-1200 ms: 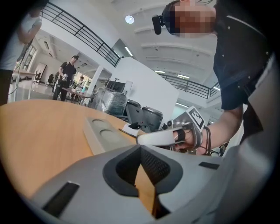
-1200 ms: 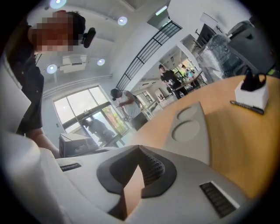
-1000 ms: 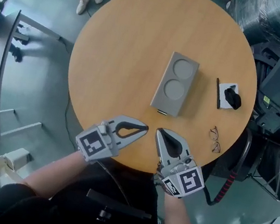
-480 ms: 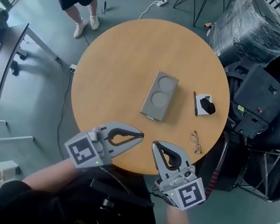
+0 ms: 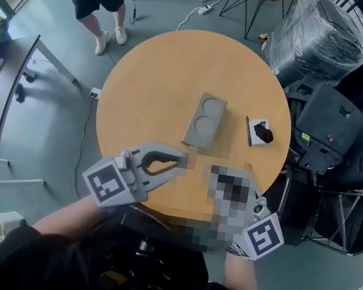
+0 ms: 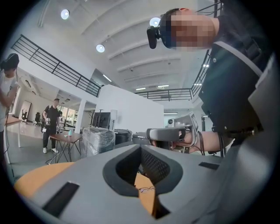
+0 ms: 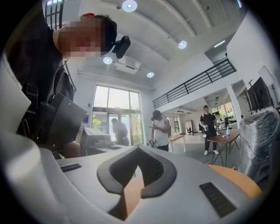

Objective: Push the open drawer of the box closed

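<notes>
Head view: grey box lies on round table, ahead of my left gripper, well apart, untouched; drawer too small to tell. Left gripper view: my fingers pressed together, nothing between. Right gripper view: right gripper fingers likewise together, empty, over table.

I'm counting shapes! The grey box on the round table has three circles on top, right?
Not three: the head view shows two circles on top of the grey box, which does sit on the round table.
</notes>
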The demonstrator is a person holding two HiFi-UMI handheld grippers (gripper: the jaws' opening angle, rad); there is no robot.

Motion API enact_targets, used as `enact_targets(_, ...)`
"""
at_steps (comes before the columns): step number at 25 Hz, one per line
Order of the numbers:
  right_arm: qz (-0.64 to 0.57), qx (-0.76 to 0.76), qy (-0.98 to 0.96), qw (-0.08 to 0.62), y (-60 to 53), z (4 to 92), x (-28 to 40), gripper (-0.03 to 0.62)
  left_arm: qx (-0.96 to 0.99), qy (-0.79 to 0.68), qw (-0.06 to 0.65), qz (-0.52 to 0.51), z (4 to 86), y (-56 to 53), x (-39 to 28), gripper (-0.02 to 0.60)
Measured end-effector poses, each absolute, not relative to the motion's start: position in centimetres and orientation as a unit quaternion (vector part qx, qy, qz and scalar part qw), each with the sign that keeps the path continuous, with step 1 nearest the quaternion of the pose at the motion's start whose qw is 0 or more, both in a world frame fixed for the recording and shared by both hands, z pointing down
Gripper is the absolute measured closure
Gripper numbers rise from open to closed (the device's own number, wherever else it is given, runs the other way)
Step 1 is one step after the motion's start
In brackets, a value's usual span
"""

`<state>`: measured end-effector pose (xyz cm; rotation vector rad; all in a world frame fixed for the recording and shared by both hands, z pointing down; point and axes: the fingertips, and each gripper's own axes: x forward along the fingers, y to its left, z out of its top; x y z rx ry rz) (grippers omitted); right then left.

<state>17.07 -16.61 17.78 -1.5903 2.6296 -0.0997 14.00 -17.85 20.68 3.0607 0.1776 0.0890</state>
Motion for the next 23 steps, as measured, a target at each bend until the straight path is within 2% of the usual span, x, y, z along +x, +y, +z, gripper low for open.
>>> enact_targets(23, -0.038, -0.507, 0.861, 0.031, -15.5, 16.9, 14.7, 0.585, 0.997, 0.063, 0.034, 0.020, 18.1, -16.0, 13.3, 0.548)
